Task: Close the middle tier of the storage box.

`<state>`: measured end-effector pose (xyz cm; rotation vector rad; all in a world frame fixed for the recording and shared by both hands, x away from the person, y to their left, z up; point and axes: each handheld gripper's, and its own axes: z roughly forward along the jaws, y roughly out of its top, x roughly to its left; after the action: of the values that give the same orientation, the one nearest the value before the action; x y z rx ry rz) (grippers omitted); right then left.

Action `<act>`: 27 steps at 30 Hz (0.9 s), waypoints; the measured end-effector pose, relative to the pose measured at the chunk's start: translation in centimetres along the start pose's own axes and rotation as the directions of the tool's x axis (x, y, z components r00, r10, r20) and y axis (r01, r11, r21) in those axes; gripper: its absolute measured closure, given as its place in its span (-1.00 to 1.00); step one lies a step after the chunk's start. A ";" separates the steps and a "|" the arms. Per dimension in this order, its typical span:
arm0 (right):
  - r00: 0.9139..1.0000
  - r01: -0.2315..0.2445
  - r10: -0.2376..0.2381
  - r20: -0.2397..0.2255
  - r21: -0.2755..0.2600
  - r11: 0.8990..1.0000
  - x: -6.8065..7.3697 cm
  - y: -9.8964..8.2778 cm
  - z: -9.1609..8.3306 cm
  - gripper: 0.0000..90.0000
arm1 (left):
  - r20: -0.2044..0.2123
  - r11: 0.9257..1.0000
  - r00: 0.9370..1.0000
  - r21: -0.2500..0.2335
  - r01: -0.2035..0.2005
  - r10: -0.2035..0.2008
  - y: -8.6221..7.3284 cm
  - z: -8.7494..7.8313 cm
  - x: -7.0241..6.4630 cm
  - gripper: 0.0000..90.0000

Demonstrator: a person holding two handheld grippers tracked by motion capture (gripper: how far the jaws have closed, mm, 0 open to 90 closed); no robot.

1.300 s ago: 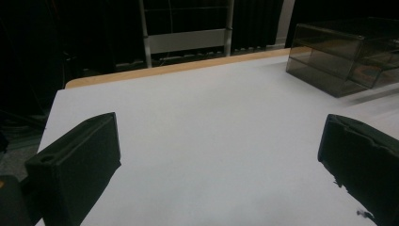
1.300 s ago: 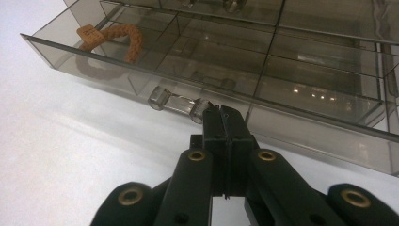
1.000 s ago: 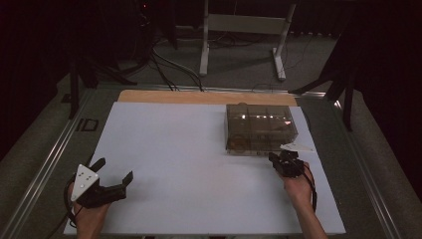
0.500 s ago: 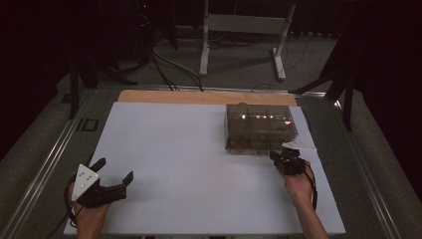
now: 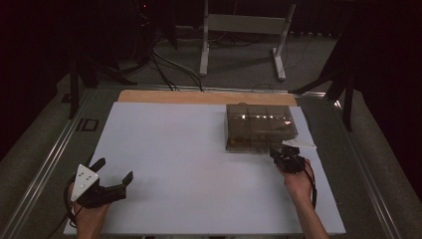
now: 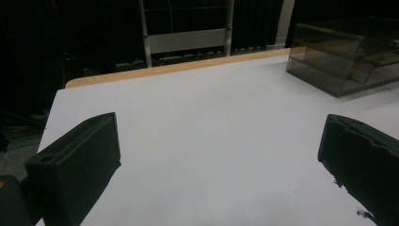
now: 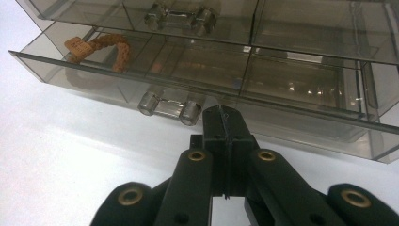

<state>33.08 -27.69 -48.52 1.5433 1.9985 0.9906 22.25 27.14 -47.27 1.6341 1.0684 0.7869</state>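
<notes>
At drawer handle (image 7: pixel 169 108) | right hand-held gripper (image 7: pixel 225 117) clenched, empty | left hand-held gripper (image 5: pixel 115 175) released | no legible writing

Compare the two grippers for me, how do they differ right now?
The left gripper has its jaws spread wide with nothing between them; the right gripper has its jaws shut together. The left gripper rests over bare white table, far from the clear drawer box; the right gripper's tip sits at the box's lower drawer. Both are black and hand-held.
</notes>
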 end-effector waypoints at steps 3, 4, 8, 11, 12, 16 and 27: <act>1.000 -0.001 0.001 0.000 0.000 1.000 0.0 0.0 0.1 1.00 | -0.001 1.000 1.000 0.000 0.001 -0.001 0.0 -0.1 0.0 -0.97; 1.000 -0.003 0.003 0.001 -0.001 1.000 0.0 0.1 0.1 1.00 | -0.001 1.000 1.000 0.000 0.001 -0.001 0.0 -0.1 0.0 -0.97; 1.000 -0.005 0.005 0.001 0.000 1.000 0.0 0.1 0.1 1.00 | -0.001 1.000 1.000 0.000 -0.001 0.001 0.0 -0.1 0.0 -0.97; 1.000 -0.004 0.004 0.002 0.000 1.000 0.0 0.2 0.2 1.00 | -0.002 1.000 1.000 0.000 0.000 0.000 0.0 -0.1 0.0 -0.97; 1.000 -0.003 0.003 0.002 0.001 1.000 0.0 0.2 0.2 1.00 | -0.001 1.000 1.000 0.000 0.001 -0.001 0.0 -0.1 0.0 -0.97; 1.000 -0.004 0.004 0.004 0.000 1.000 0.0 0.3 0.3 1.00 | -0.001 1.000 1.000 -0.002 0.000 0.000 0.0 0.0 0.0 -0.97; 1.000 -0.005 0.005 0.006 0.000 1.000 -0.1 0.5 0.5 1.00 | -0.001 1.000 1.000 0.001 0.000 0.000 0.0 0.0 -0.1 -0.97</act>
<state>33.75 -27.54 -48.52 1.5506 1.9915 0.9867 22.26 27.08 -47.28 1.6346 1.0700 0.7876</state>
